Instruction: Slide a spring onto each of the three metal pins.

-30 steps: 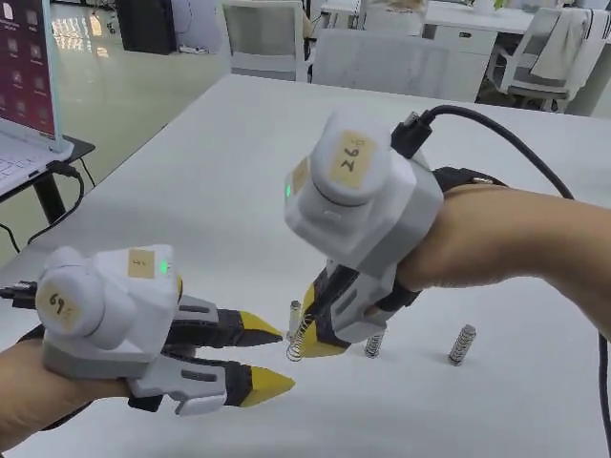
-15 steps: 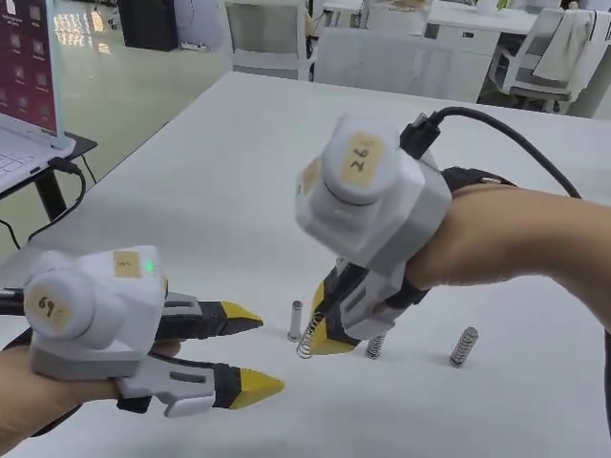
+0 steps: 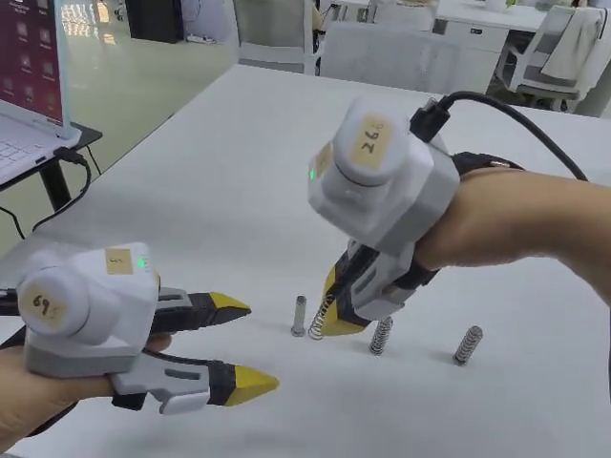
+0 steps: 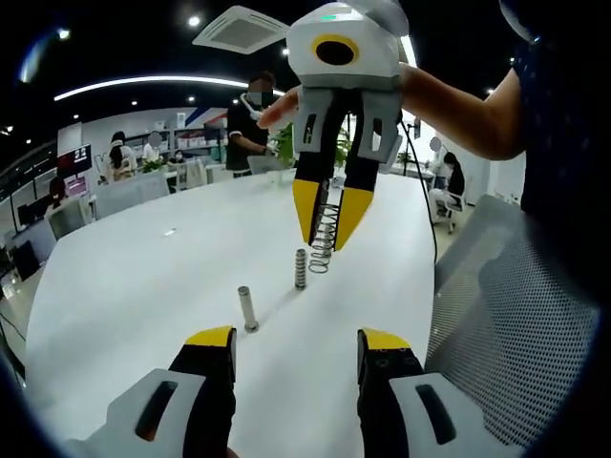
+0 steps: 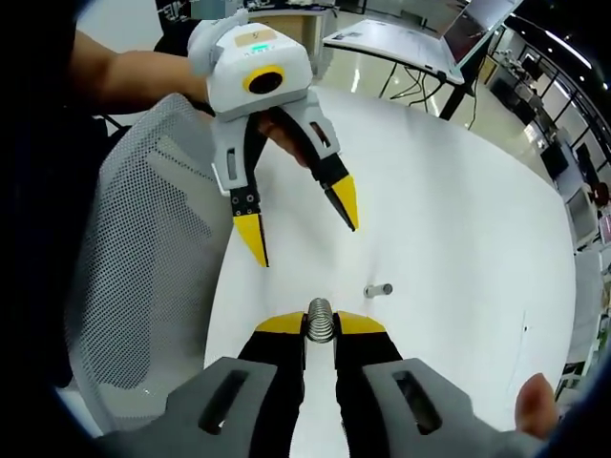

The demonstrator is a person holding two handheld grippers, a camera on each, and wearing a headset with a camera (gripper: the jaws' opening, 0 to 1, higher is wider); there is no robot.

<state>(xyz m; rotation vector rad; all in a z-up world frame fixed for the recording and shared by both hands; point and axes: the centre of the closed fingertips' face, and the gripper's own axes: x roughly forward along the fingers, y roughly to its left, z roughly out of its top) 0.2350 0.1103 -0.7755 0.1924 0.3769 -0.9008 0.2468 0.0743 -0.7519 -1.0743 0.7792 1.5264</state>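
With left tongs (image 3: pixel 245 343) released, my right tongs (image 3: pixel 332 320) clench a tilted spring (image 4: pixel 325 239) that could snag atop the bare pin (image 3: pixel 299 316).

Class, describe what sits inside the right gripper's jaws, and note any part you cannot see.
A spring is clamped in the right gripper. In the right gripper view its end coil shows; the remaining coils are covered by that coil and the jaws.

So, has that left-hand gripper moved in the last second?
Yes: the left gripper has drawn back leftward in the head view, away from the bare pin.
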